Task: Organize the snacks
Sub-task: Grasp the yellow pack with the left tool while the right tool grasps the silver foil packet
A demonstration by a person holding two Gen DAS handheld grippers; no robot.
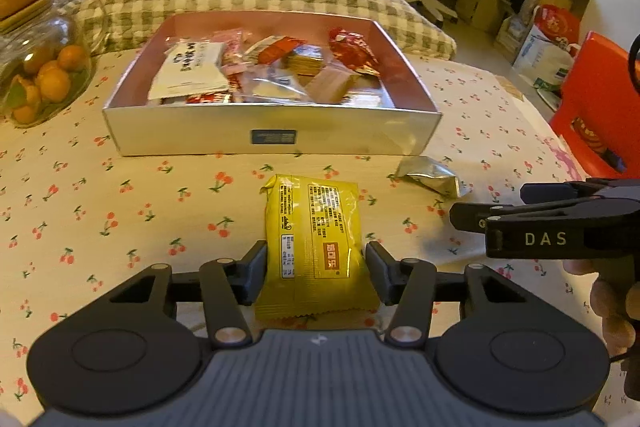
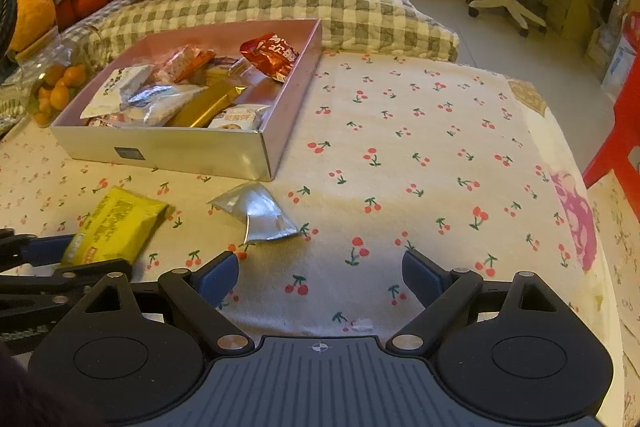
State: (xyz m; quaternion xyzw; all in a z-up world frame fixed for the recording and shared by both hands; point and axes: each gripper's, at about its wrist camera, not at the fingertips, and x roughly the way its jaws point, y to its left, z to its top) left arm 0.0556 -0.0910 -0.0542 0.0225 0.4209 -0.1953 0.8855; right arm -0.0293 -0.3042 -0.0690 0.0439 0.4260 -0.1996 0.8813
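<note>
The yellow snack packet point(image 1: 314, 247) lies flat on the cherry-print worktop point(image 1: 120, 211), just in front of the silver box point(image 1: 272, 137). The left tool point(image 1: 316, 275) straddles the packet's near end; its fingers point(image 1: 254, 273) meet both long edges, grasping the packet. No earlier view is given. The box holds assorted wrapped snacks point(image 1: 276, 67). A silver foil packet point(image 2: 260, 213) lies beside the box's near corner, ahead of the right tool point(image 2: 320, 277), which stands released, wide apart, with only worktop between its fingers point(image 2: 218, 279).
</note>
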